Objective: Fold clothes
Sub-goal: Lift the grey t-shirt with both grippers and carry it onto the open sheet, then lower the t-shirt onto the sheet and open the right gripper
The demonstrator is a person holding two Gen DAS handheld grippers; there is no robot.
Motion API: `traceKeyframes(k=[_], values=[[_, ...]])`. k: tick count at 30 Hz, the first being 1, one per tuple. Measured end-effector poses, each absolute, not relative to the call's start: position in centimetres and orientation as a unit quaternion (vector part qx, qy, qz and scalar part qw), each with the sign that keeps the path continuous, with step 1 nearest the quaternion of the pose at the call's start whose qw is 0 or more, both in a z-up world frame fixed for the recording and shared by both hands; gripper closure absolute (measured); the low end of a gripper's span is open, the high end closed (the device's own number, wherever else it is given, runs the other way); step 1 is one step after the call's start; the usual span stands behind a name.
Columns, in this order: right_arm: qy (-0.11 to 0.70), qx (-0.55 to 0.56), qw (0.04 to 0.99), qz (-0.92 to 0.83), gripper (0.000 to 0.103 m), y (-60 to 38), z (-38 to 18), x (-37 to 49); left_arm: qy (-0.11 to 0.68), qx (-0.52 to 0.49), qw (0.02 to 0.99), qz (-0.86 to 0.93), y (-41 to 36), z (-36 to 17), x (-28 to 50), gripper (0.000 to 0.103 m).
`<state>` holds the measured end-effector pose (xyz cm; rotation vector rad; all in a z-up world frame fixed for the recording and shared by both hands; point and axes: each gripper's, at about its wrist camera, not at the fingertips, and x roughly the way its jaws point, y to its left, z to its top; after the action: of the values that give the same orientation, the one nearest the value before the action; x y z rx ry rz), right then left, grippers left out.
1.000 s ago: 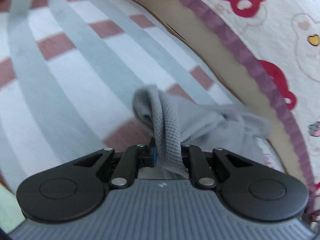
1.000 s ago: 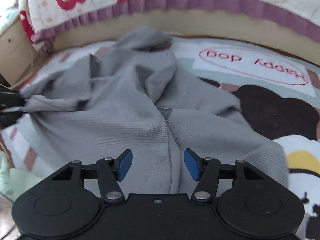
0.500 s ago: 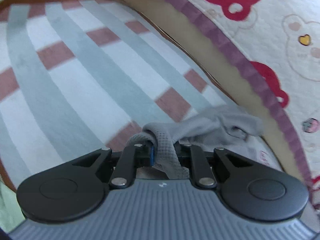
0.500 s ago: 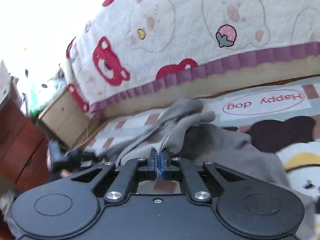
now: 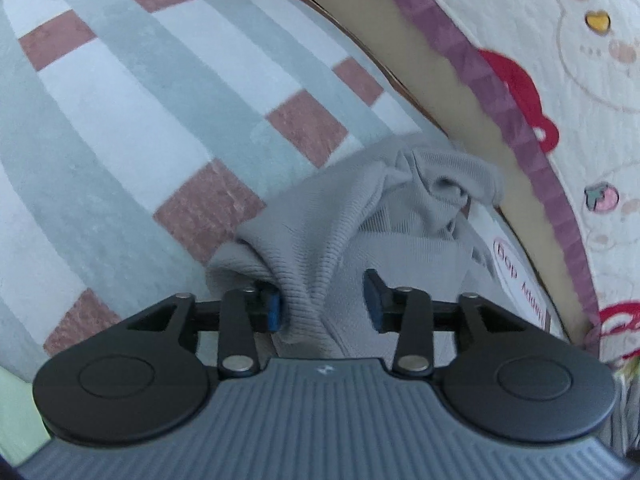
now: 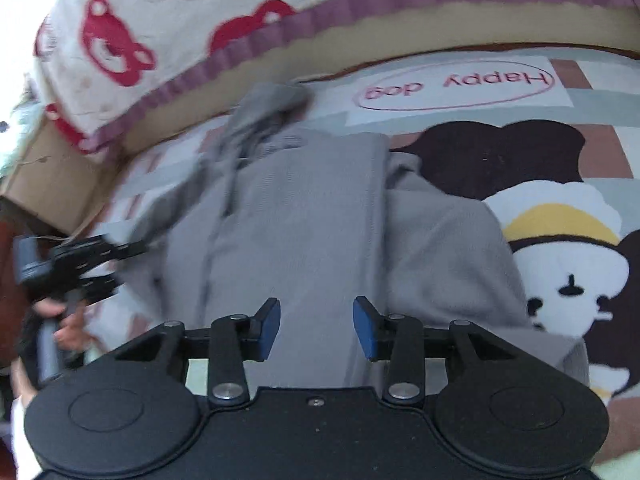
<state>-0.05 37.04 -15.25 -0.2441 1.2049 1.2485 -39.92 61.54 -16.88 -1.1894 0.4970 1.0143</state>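
Patterned rug (image 5: 132, 128); grey garment (image 6: 304, 216) lies on it

Looking like a home bedroom, likely a child's. Cartoon rug (image 6: 560, 208) reading "Happy dog" is covering the floor at centre right, striped in the left wrist view (image 5: 120, 120). Bear-print quilt (image 6: 120, 40) with purple trim is hanging off a bed across the top. Cardboard box (image 6: 52, 184) is sitting at left.

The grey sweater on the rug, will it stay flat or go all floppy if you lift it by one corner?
Probably floppy: the grey sweater already bunches into soft folds near its far end. It likely drapes rather than holds shape, as its edge sags beside the open left gripper. Its ribbed knit looks grippy, so it probably won't slip from the fingers.
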Motion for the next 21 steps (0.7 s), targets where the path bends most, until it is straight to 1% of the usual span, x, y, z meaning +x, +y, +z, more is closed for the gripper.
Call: traceKeyframes(k=[3, 5, 7, 8, 9, 10, 11, 13, 15, 17, 21], values=[[0.513, -0.147, 0.660, 0.529, 0.056, 38.9, -17.3, -0.6, 0.240, -0.529, 0.679, 0.449, 61.7, -17.4, -39.3, 0.054], [0.512, -0.145, 0.662, 0.528, 0.056, 39.5, -18.5, -0.5, 0.256, -0.527, 0.675, 0.449, 61.8, -17.9, -38.9, 0.046], [0.511, -0.137, 0.660, 0.533, 0.056, 40.0, -19.5, -0.4, 0.270, -0.528, 0.671, 0.446, 62.0, -18.5, -38.5, 0.042], [0.506, -0.139, 0.654, 0.545, 0.059, 40.4, -20.0, -0.5, 0.276, -0.529, 0.668, 0.444, 62.1, -18.9, -38.3, 0.045], [0.500, -0.145, 0.645, 0.559, 0.099, 40.8, -20.4, -0.6, 0.273, -0.524, 0.671, 0.447, 62.1, -18.6, -38.4, 0.053], [0.491, -0.160, 0.634, 0.576, 0.097, 41.3, -20.4, -1.0, 0.271, -0.519, 0.674, 0.451, 62.0, -18.3, -38.6, 0.102], [0.473, -0.155, 0.623, 0.603, 0.097, 41.1, -19.3, -1.7, 0.267, -0.512, 0.678, 0.454, 61.9, -18.0, -38.7, 0.100], [0.438, -0.112, 0.589, 0.670, 0.097, 39.6, -16.2, -2.9, 0.229, -0.465, 0.714, 0.471, 61.0, -15.0, -39.6, 0.100], [0.467, -0.104, 0.547, 0.687, 0.097, 38.8, -15.4, -3.8, 0.207, -0.422, 0.731, 0.494, 60.6, -12.8, -40.4, 0.100], [0.502, -0.106, 0.507, 0.693, 0.097, 38.2, -15.1, -4.6, 0.208, -0.429, 0.717, 0.509, 60.9, -13.0, -41.3, 0.100], [0.569, -0.109, 0.421, 0.698, 0.097, 36.9, -14.4, -6.4, 0.227, -0.487, 0.667, 0.516, 62.3, -15.7, -42.8, 0.100]])
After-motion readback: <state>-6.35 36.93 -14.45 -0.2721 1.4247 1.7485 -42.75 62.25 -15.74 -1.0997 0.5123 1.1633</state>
